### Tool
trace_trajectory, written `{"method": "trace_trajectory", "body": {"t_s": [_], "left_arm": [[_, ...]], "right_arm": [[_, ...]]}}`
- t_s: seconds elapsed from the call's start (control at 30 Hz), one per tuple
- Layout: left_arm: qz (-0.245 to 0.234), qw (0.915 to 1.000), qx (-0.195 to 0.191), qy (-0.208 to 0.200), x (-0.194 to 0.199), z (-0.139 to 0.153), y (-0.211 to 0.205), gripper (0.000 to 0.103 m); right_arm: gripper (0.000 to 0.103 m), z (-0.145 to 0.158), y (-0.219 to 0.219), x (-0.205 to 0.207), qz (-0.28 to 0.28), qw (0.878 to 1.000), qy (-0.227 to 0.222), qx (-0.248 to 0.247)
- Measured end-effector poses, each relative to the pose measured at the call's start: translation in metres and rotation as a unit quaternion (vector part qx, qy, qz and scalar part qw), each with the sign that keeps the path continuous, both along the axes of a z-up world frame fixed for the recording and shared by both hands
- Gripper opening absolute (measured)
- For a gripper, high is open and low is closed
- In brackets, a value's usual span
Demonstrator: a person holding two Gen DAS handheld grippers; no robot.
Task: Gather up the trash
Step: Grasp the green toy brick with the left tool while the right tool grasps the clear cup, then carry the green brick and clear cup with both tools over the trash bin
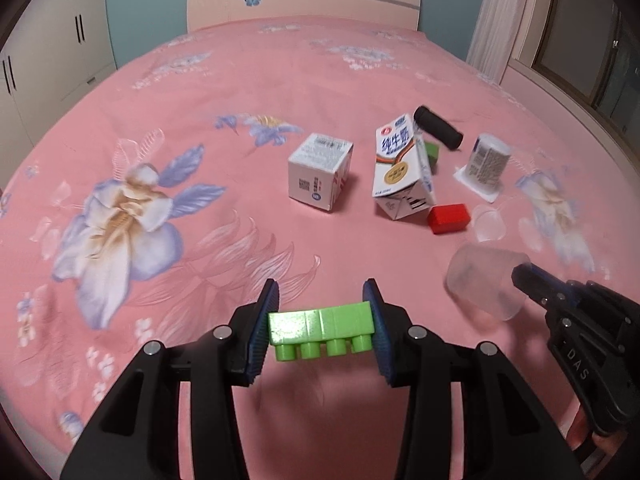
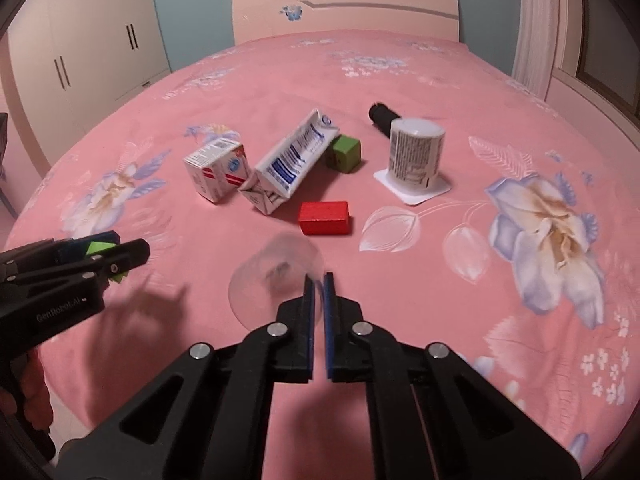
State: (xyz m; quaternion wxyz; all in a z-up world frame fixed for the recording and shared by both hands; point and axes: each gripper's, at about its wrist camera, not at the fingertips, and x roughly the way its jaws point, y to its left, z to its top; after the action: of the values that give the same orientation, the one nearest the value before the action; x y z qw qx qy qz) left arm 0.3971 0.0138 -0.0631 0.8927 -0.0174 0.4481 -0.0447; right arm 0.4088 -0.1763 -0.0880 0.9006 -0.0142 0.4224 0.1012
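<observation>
Left gripper (image 1: 320, 320) fingers clamp green brick (image 1: 320, 330); right gripper (image 2: 319, 280) pinches clear cup (image 2: 276, 276) rim. Cartons, blocks beside milk carton (image 2: 290, 164) remain on bed (image 2: 400, 80).

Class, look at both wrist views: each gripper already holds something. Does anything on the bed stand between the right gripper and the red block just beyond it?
Only the clear plastic cup that the right gripper itself pinches by the rim lies in front of the red block. Otherwise just bare pink bedsheet. The left gripper holds a green brick off to the side.
</observation>
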Motion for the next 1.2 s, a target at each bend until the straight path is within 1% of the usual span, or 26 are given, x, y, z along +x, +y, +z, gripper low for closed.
{"method": "trace_trajectory", "body": {"t_s": [0.13,0.33,0.77,0.97,1.2], "left_arm": [[0.003,0.9999,0.003,-0.015,-0.023,0.020,0.002,0.046],[0.004,0.9993,0.008,-0.035,-0.055,0.047,0.002,0.046],[-0.015,0.9966,0.017,-0.079,-0.136,0.100,-0.001,0.046],[-0.021,0.9951,0.025,-0.093,-0.175,0.115,0.000,0.046],[-0.025,0.9940,0.031,-0.102,-0.215,0.119,0.004,0.046]], "right_arm": [[0.004,0.016,-0.002,-0.015,0.011,1.000,-0.005,0.001],[0.004,0.038,-0.008,-0.042,0.018,0.999,-0.012,0.024],[0.004,0.113,-0.015,-0.131,0.037,0.996,-0.078,0.021],[0.004,0.134,-0.012,-0.173,0.049,0.994,-0.099,0.019],[0.004,0.143,-0.003,-0.214,0.070,0.992,-0.108,0.016]]}}
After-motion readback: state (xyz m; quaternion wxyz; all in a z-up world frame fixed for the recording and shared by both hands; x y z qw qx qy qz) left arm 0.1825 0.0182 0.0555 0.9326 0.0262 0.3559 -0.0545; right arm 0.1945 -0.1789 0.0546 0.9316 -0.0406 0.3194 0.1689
